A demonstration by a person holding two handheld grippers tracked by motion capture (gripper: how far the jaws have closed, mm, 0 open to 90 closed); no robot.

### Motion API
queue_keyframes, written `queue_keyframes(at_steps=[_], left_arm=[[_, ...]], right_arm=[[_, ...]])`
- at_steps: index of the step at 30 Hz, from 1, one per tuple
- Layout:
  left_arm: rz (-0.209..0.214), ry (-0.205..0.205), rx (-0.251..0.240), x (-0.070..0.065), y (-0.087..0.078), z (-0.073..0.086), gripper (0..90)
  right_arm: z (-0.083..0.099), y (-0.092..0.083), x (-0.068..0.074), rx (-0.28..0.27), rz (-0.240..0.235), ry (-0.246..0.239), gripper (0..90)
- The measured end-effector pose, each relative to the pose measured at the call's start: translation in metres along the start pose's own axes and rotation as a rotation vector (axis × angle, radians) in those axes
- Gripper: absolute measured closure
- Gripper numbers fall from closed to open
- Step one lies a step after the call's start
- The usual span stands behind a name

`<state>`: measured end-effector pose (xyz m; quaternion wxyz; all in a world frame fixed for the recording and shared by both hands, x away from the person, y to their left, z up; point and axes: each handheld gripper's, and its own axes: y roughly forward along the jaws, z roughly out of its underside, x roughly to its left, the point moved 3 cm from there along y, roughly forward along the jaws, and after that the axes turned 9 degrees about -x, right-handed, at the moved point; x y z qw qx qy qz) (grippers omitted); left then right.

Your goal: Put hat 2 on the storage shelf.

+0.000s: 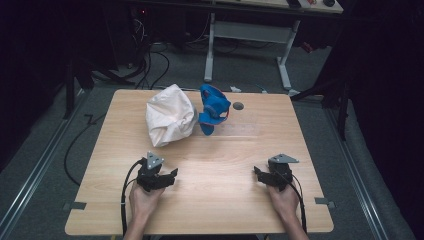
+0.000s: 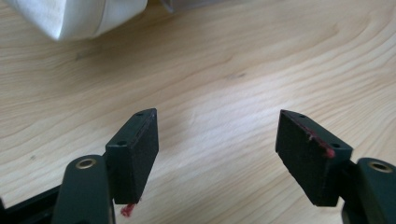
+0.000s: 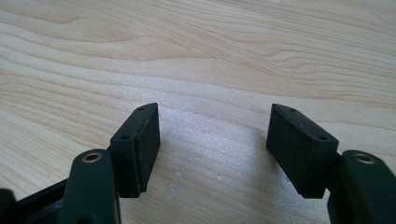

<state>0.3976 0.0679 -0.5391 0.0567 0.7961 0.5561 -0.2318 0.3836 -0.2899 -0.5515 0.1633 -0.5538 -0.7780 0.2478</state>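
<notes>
From the high view, my left gripper [image 1: 172, 173] and my right gripper [image 1: 256, 172] both rest low on the near part of the table [image 1: 215, 200], well apart from each other, each in a hand. Farther back lie the white cloth bag [image 1: 169, 121], crumpled into a puffy heap, and just beside it on its right a blue bundle [image 1: 214, 109], the two touching or nearly so. A small dark hole [image 1: 238, 106] sits in the table just beyond the bundle. I judge nothing is in hand yet: this looks like the resting stage beside the work, with the bag nearest my left side.

In the left gripper view my jaws stand wide apart with only bare wood between them; a corner of the white cloth bag [image 2: 79, 16] shows at the top edge, still ahead. Red smears mark the pads.

In the right gripper view my jaws are likewise apart over bare wood, holding nothing.

Any next reach would call for moving forward to the bag with the jaws open; nothing blocks the way.
</notes>
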Motion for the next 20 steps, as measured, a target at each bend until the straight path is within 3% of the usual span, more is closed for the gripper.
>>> queue_keyframes(at_steps=[8,20], left_arm=[[-0.047,0.046,0.017,0.011,0.002,0.014,28.2],[-0.053,0.031,0.021,0.013,0.002,0.014,25.9]], right_arm=[[0.000,0.000,0.000,0.000,0.000,0.001,35.0],[0.000,0.000,0.000,0.000,0.000,-0.001,35.0]])
